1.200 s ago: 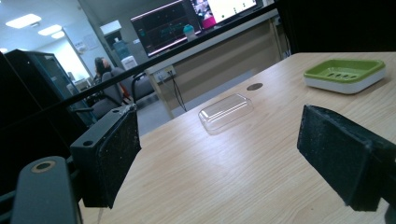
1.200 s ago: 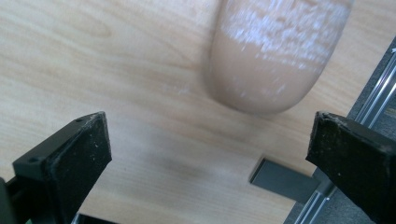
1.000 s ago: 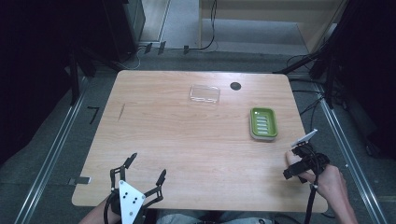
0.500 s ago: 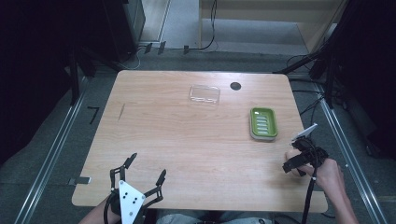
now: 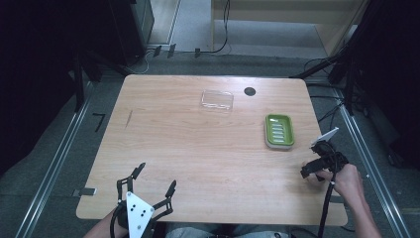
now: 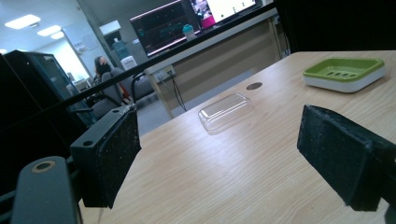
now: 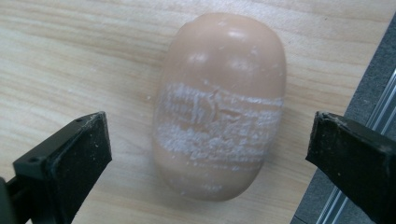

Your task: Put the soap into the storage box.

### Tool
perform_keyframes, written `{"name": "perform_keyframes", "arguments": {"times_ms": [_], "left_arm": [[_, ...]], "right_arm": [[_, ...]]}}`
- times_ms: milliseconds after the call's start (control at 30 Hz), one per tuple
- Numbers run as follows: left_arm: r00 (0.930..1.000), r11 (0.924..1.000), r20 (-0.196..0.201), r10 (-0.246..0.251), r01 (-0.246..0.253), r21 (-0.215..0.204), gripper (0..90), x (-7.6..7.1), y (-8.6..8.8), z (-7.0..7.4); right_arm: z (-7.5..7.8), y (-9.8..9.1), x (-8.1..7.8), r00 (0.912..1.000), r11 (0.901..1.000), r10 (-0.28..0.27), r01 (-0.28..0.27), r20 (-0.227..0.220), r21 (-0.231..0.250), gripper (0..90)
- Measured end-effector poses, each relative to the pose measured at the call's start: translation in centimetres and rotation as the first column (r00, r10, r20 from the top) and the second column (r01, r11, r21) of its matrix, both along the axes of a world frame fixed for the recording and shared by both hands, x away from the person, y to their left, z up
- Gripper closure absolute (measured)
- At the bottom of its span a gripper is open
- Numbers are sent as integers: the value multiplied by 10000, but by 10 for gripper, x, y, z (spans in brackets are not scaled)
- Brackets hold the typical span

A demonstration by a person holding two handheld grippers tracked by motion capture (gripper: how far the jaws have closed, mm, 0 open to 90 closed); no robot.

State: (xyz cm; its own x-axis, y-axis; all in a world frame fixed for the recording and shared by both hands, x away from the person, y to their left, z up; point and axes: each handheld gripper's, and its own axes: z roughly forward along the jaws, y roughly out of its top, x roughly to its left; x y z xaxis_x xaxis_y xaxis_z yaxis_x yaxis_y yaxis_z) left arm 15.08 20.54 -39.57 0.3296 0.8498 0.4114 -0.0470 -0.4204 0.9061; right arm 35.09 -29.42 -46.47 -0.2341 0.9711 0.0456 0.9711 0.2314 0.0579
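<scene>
While the right gripper (image 5: 313, 171) hovers with its jaws spread wide on either side of the smooth, oval, peach-coloured soap bar (image 7: 218, 105), the bar lies flat on the pale wooden table (image 5: 198, 144), close to its right edge and nearer the person than the green slotted soap dish on a white base (image 5: 280, 131). A whitish scuffed band crosses the middle of the bar. The left gripper (image 5: 148, 186), likewise spread apart and holding nothing, rests at the near edge, well apart from the dish. A clear plastic lid (image 5: 217, 99) lies beyond the dish, toward the far edge. A sound grasp probably calls for centring the jaws across the scuffed band, lowering until they straddle the bar, then closing gently, since the rounded soap may slip.
</scene>
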Motion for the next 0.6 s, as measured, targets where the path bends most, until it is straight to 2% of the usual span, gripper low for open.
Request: {"name": "perform_keyframes", "arguments": {"times_ms": [233,600], "left_arm": [[10000,10000,15,-7,7,-47,138,0,0,0],[10000,10000,30,-7,7,-47,138,0,0,0]], "right_arm": [[-7,0,5,9999,9999,-10,11,-108,134,0],[-11,-3,7,9999,9999,-159,159,-7,7,46]]}}
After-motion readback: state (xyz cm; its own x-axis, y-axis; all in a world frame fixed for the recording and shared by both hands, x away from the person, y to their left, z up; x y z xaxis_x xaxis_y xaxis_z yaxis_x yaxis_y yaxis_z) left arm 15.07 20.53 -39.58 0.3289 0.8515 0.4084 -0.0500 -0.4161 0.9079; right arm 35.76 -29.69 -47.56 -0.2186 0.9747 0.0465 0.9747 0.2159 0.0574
